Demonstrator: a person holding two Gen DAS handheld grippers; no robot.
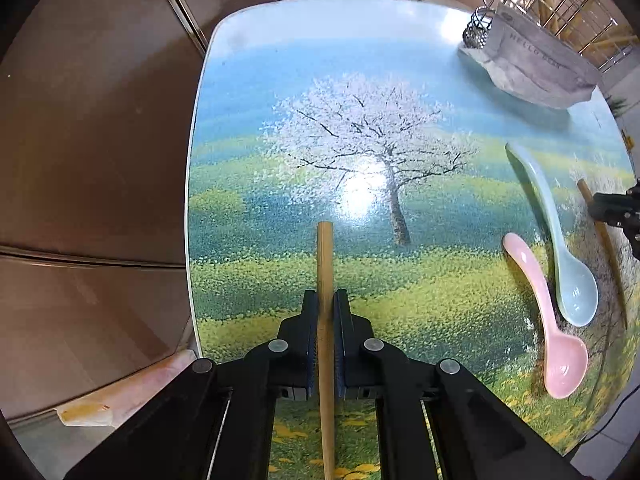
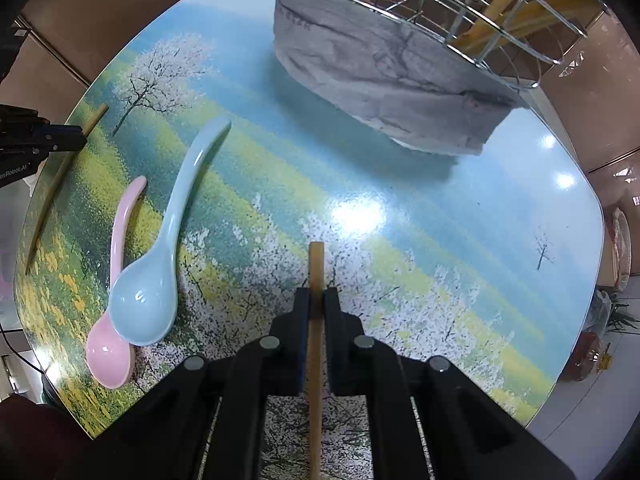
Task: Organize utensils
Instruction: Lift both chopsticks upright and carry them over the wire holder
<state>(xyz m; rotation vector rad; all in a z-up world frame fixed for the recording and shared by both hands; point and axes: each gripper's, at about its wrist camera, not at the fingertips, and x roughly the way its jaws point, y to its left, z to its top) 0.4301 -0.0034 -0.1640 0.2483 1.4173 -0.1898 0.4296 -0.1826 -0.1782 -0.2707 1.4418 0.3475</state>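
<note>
Your left gripper (image 1: 326, 312) is squeezed tight on a chopstick (image 1: 325, 264). The stick lies flat on the table (image 1: 256, 80), near the left edge, and runs straight between the two fingers. Your right gripper (image 2: 316, 308) is squeezed tight on a second chopstick (image 2: 316, 268) the same way, over on the right part of the table.

Both sticks look like thin wood. They should be very light and stiff, so they will not bend. But they are round and smooth, so I think one could roll or twist in the fingers if you tip it fast. You hold each one a little way back from its far end, with a long piece trailing behind. That long piece may swing, so lift slowly and keep the stick straight.

Between your two grippers lie a pink spoon (image 2: 110, 344) and a blue spoon (image 2: 148, 304). The blue bowl sits partly on top of the pink bowl. They look shiny and hard, so they may be slippery and could chip. Take them by the handle.

The wire rack (image 2: 500, 8) stands at the far right, behind a grey cloth (image 2: 380, 80). More sticks are already in it.
</note>
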